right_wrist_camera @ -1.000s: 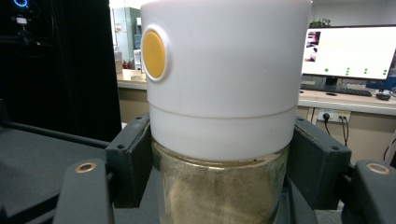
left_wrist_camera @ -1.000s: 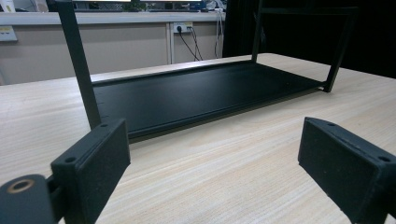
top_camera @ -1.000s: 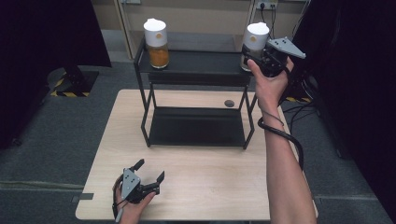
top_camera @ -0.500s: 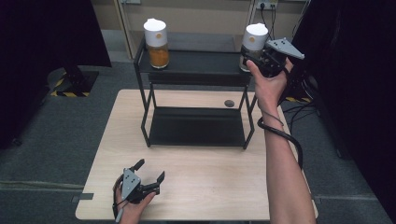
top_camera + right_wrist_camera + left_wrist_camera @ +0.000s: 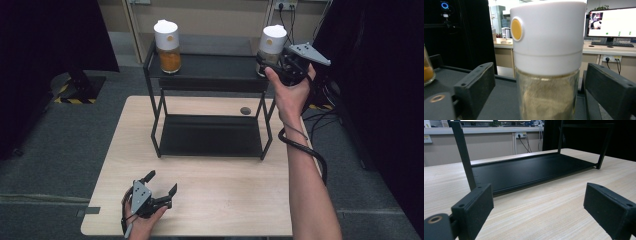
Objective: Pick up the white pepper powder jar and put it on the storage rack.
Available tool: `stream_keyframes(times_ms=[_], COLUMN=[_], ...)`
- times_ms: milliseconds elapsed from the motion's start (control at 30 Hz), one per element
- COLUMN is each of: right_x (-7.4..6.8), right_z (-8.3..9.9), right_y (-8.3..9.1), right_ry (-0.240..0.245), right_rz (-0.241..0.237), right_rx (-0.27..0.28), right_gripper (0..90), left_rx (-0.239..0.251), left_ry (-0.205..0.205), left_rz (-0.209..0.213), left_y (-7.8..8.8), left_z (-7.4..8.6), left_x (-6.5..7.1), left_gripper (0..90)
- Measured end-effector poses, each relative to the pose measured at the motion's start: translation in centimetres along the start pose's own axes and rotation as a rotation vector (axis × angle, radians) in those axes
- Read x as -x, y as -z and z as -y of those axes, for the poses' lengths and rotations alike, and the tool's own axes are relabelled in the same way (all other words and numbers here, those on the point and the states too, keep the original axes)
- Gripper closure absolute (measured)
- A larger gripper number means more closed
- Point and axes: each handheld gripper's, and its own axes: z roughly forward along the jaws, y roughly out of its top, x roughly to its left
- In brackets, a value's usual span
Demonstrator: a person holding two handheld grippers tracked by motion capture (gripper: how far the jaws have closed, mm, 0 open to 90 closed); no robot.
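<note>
Jar (image 5: 548, 62) upright, long axis vertical, white lid up, yellow button on the lid facing the right gripper's camera, slightly left. It stands at the right end of the rack's (image 5: 210, 75) top shelf.

Right gripper (image 5: 272, 62) held level at shelf height, forearm reaching up from the table edge. Its jaws have just been opening; jar sits between the pads, gaps visible both sides, no contact.

Left gripper (image 5: 161, 184) rests low on the table (image 5: 210, 200), jaws spread wide, nothing between them, pointing at the rack's bottom shelf.
</note>
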Motion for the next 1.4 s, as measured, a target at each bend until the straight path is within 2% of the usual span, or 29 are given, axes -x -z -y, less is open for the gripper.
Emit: stream_keyframes(times_ms=[500,867,1400], right_x=[0.0,-0.4,-1.2], right_z=[0.8,2.2,5.0], right_y=[2.7,4.7,7.2], right_ry=[0.016,0.041,0.069], right_rz=[-0.041,-0.077,-0.107], right_rx=[-0.001,0.016,-0.012], right_gripper=[4.3,3.1,2.7], left_rx=[-0.001,-0.001,-0.005], left_ry=[-0.002,0.000,-0.003], left_rz=[0.000,-0.001,-0.003], left_y=[0.0,0.0,0.0], left_z=[0.0,0.0,-0.1], left_x=[0.0,0.0,0.1], left_gripper=[8.4,8.4,8.4])
